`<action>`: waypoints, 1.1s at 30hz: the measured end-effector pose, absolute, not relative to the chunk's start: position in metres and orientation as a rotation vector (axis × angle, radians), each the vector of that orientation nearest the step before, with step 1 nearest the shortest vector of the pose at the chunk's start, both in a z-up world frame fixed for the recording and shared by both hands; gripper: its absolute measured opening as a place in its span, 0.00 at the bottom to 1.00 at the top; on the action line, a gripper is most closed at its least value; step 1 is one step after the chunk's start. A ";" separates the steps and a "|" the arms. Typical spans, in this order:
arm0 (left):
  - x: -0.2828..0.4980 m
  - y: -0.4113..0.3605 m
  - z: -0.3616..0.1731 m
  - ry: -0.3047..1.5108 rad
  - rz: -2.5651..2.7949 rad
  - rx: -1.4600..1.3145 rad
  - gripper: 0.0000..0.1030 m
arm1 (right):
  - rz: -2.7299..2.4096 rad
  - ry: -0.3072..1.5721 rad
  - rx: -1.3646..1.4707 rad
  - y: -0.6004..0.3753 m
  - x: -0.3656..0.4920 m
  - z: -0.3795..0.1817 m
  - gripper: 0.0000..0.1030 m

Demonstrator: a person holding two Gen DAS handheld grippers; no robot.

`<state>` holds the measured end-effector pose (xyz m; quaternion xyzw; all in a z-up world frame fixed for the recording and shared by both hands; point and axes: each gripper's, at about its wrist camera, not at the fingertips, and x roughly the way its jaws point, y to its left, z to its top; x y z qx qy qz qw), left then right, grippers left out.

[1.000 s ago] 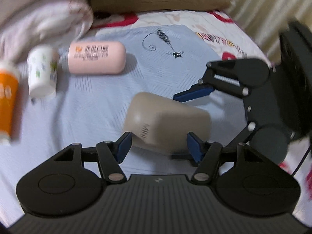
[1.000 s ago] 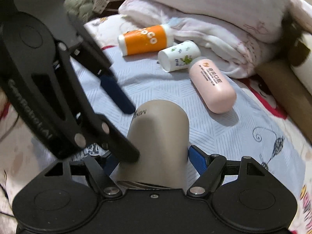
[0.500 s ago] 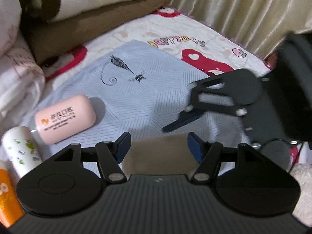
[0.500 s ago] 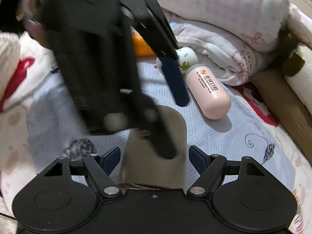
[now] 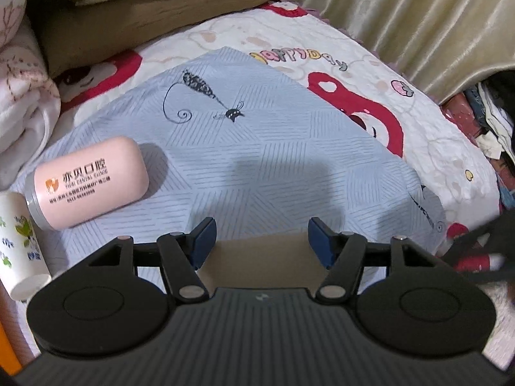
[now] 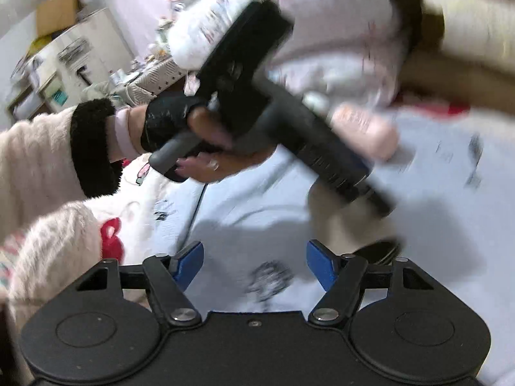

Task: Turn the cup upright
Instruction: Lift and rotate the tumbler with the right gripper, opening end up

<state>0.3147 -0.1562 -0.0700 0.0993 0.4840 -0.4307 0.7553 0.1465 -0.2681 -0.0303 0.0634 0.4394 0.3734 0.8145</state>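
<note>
The beige cup (image 5: 260, 254) sits between the blue pads of my left gripper (image 5: 260, 241), which is closed on it; only a strip of the cup shows above the gripper body. In the right wrist view the cup (image 6: 341, 225) hangs below the left gripper (image 6: 363, 180), tilted and blurred, with its dark mouth (image 6: 376, 252) low near the cloth. My right gripper (image 6: 254, 265) is open and empty, off to the left of the cup above the blue cloth (image 6: 244, 212).
A pink bottle (image 5: 90, 183) and a white printed cup (image 5: 19, 247) lie at the left of the blue cloth (image 5: 273, 148). Folded blankets and pillows (image 5: 145, 16) line the back. A curtain (image 5: 418, 16) hangs at the right. The person's sleeved arm (image 6: 48, 154) is on the left.
My right gripper has let go of the cup and pulled back to the left. My left gripper has turned with the cup in it, and both views have swung.
</note>
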 end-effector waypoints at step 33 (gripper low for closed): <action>0.330 -0.114 -0.093 1.260 -0.864 -0.055 0.70 | 0.339 1.075 0.690 -0.290 0.222 -0.119 0.95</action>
